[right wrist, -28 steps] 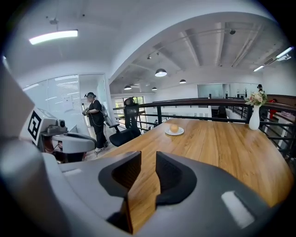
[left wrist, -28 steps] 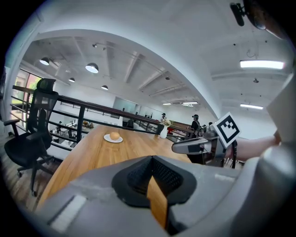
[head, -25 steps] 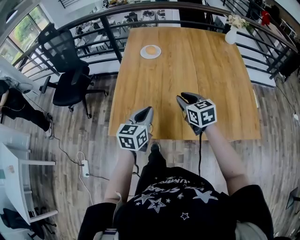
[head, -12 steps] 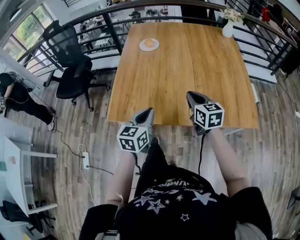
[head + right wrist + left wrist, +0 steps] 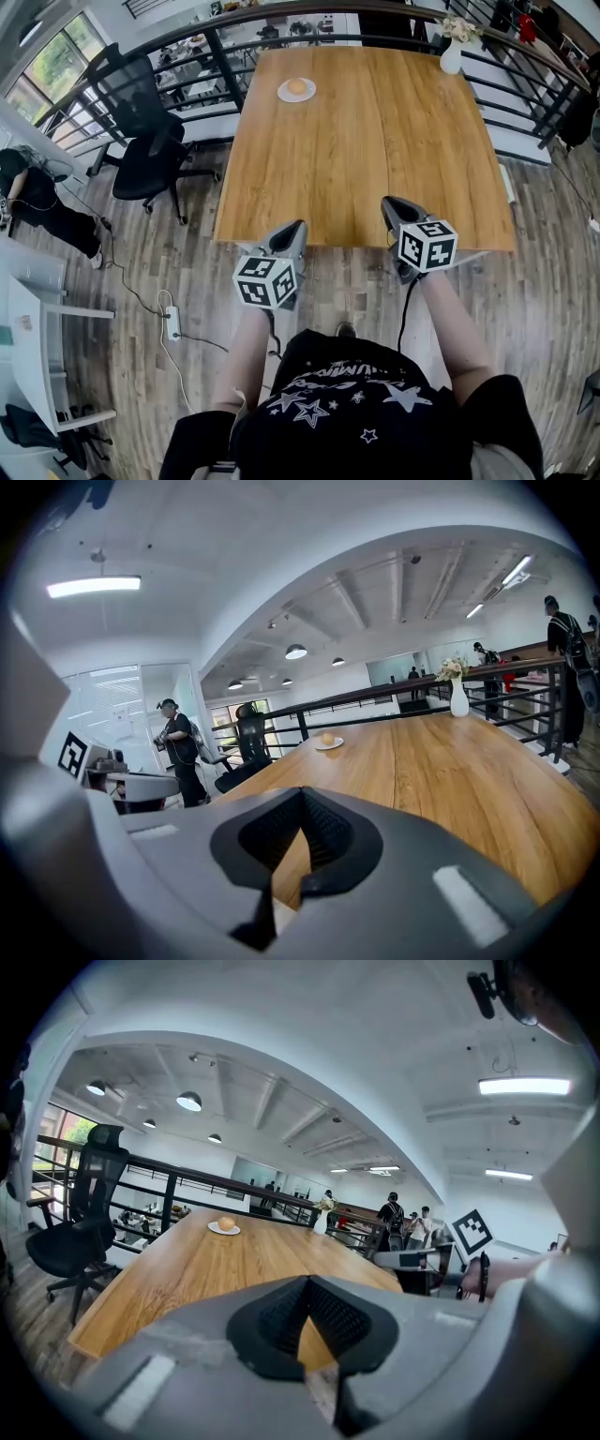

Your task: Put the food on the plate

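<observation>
The wooden table now sits further away, because both grippers have drawn back to its near edge. The left gripper and the right gripper are closed and empty. At the far left, the plate already carries the food, so the task seems finished.

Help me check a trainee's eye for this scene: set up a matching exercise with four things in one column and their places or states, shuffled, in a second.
Things
1. food
2. vase
3. office chair
4. right gripper

Places or states
A. on the floor, left of the table
B. on the plate, at the table's far left
C. at the table's far right corner
D. shut and empty, at the table's near edge

Pairs: 1-B, 2-C, 3-A, 4-D
</observation>
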`<state>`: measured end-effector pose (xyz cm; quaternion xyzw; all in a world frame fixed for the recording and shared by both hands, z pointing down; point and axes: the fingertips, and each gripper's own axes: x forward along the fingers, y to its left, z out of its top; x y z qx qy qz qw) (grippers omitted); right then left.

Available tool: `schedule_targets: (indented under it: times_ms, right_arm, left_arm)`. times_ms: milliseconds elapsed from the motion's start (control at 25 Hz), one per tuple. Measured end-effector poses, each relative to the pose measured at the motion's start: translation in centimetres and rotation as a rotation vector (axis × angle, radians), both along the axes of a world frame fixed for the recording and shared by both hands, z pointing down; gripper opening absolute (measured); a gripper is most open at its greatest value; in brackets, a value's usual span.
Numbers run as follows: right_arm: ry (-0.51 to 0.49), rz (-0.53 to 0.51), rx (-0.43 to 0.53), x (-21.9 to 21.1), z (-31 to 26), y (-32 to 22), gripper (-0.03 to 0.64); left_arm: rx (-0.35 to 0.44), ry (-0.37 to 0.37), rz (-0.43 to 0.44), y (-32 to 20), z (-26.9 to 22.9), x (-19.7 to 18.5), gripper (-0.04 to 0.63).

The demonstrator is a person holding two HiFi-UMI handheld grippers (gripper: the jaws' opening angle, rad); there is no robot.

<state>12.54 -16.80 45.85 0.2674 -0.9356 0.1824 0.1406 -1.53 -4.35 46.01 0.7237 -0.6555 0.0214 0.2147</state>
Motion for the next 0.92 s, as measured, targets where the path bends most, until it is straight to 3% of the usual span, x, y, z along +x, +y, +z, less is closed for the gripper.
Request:
schedule_targets:
  times_ms: [920]
  right_arm:
    - [0.011, 0.071, -0.023, -0.6, -3.7, 9.3, 0.002]
  left_arm:
    - [-0.011, 0.029, 0.079, 8.1, -2.9, -1.3, 0.002]
